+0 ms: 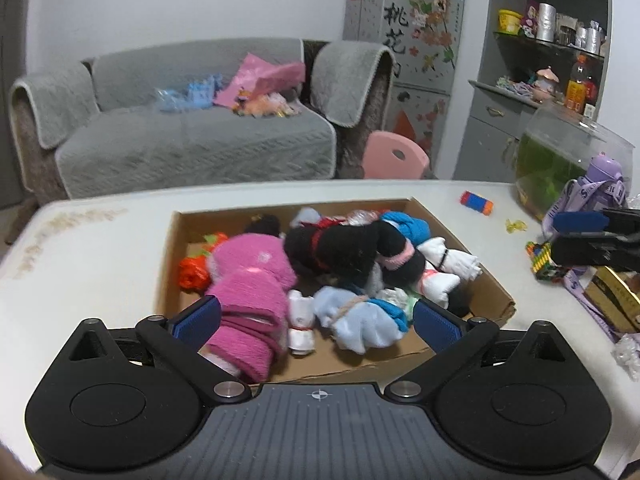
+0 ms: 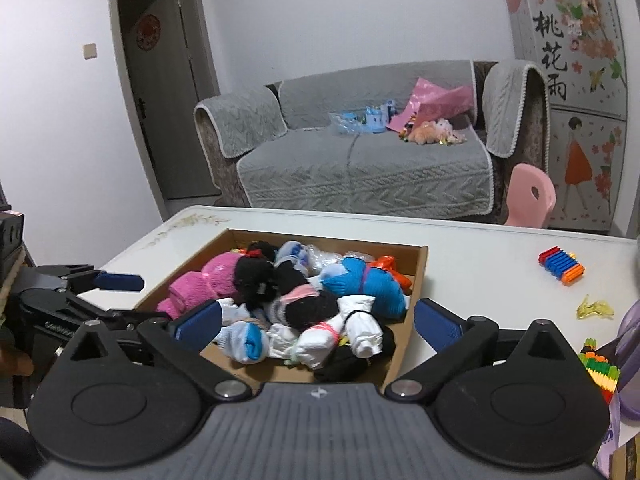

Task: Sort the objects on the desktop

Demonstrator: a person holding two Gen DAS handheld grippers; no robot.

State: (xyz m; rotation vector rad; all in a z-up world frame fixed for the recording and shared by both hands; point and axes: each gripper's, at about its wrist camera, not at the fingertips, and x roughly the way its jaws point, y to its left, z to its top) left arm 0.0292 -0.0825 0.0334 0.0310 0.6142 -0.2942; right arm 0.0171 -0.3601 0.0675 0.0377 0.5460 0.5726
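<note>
A shallow cardboard box (image 1: 490, 280) on the white table holds several rolled sock bundles: pink (image 1: 252, 292), black (image 1: 344, 250), blue (image 1: 408, 228) and white (image 1: 444, 268). My left gripper (image 1: 316, 322) is open and empty, just above the box's near edge. In the right wrist view the same box (image 2: 416, 276) lies ahead, and my right gripper (image 2: 316, 322) is open and empty over its near right corner. The left gripper also shows at the left there (image 2: 112, 280). The right gripper shows at the right edge of the left view (image 1: 580, 232).
A striped toy block roll (image 2: 562, 266), a yellow clip (image 2: 596, 308) and a stack of colourful bricks (image 2: 600, 368) lie on the table to the right. A purple bottle with a strap (image 1: 600, 188) and a fish bowl (image 1: 560, 160) stand at the far right. A sofa stands behind.
</note>
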